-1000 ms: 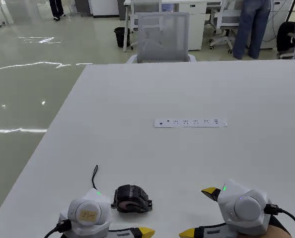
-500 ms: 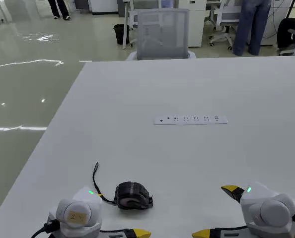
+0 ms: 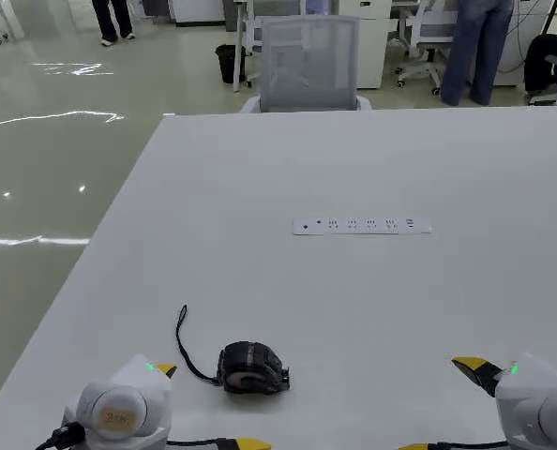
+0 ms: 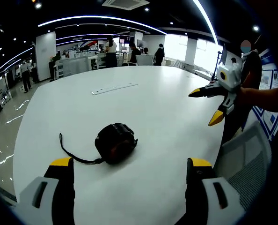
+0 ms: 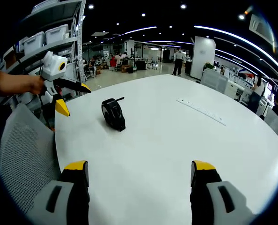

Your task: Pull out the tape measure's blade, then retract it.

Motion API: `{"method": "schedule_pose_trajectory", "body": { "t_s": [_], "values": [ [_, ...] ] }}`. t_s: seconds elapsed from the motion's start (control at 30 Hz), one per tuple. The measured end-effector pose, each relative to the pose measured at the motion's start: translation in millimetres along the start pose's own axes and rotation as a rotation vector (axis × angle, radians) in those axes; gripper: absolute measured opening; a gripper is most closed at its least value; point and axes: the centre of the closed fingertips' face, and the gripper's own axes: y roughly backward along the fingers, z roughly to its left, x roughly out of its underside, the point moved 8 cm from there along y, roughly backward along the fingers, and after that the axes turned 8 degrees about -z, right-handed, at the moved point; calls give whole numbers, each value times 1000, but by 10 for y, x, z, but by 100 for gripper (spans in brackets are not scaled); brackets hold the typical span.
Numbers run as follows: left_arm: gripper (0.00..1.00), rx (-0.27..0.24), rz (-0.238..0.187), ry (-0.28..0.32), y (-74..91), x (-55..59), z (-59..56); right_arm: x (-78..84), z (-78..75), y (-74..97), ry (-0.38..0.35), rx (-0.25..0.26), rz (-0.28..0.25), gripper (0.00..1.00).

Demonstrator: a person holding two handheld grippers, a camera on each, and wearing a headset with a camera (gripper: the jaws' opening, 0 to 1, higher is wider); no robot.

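The table is smooth, matt white. The tape measure has a black, ribbed, rubbery-looking case, dull rather than shiny, with a thin black cord. My left gripper and right gripper wear smooth white plastic shells, the jaws tipped yellow. The floor is glossy.

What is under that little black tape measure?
The tape measure rests on the white table, with its black strap lying beside it. The patch of table right beneath is covered by the tape measure itself, so it cannot be seen.
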Motion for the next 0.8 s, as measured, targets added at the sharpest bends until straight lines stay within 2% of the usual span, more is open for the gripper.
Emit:
{"method": "schedule_pose_trajectory", "body": {
  "t_s": [0.23,0.43,0.8],
  "values": [
    [99,-2,-14,-1,100,-38,41,26,-15,151,-14,18,-7,93],
    [99,27,-26,-22,176,-57,41,39,-39,248,-24,21,-16,95],
    [99,13,-33,-28,120,-83,55,32,-35,191,-27,20,-20,95]
  ]
}}
